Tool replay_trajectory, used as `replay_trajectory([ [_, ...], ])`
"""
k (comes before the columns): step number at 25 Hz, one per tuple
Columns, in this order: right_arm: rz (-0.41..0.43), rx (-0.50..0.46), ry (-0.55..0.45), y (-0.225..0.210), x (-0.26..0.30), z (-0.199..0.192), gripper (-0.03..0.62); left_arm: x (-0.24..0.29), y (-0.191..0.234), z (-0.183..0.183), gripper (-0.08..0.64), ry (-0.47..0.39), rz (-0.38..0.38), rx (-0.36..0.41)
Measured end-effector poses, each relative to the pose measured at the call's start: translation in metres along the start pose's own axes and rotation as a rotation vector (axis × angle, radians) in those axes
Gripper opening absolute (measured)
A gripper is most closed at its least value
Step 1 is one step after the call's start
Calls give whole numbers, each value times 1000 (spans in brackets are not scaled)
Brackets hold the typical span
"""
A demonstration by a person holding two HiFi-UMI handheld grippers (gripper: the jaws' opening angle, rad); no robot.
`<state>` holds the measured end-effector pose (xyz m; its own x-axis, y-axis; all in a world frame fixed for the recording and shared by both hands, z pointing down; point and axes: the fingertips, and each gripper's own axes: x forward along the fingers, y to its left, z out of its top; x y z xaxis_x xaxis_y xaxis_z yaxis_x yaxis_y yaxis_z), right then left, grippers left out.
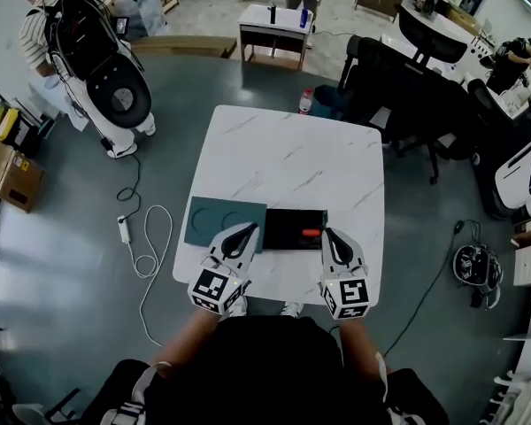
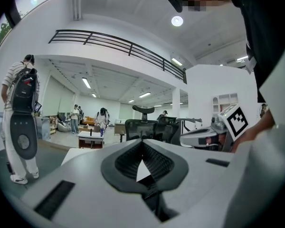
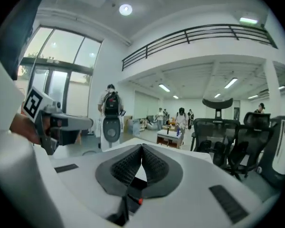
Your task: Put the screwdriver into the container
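Observation:
A screwdriver with an orange handle lies inside the black container near the front edge of the white marble table. A teal lid lies flat just left of the container. My right gripper hovers at the container's right end, close to the handle, shut with nothing between its fingers. In the right gripper view the jaws meet, and a speck of the red handle shows below them. My left gripper is over the seam between lid and container, also shut and empty.
Black office chairs crowd the floor beyond the table's right corner. A person beside a white machine stands far left. A cable with a power strip lies on the floor to the left. A bottle stands behind the table.

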<state>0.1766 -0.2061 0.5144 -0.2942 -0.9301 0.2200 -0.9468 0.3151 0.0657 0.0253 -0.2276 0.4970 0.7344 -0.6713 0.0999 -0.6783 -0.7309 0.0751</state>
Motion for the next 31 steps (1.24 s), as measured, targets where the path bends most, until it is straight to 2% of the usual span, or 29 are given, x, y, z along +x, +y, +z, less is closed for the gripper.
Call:
replay_trajectory([
  [3, -42, -44, -86, 5, -12, 21, 25, 3, -8, 6, 6, -10, -15, 12],
  [5, -45, -58, -107, 9, -15, 25, 25, 3, -12, 9, 6, -12, -24, 18],
  [10, -29, -62, -79, 8, -9, 17, 23, 3, -16, 19, 6, -27, -40, 32],
  [18, -32, -110, -29, 8, -3, 8, 23, 6, -12, 15, 6, -15, -38, 33],
  [22, -27, -121, -51, 12, 0, 16, 23, 4, -14, 20, 6, -20, -37, 81],
  [31, -35, -132, -50, 14, 5, 18, 23, 1, -9, 17, 6, -14, -35, 84],
])
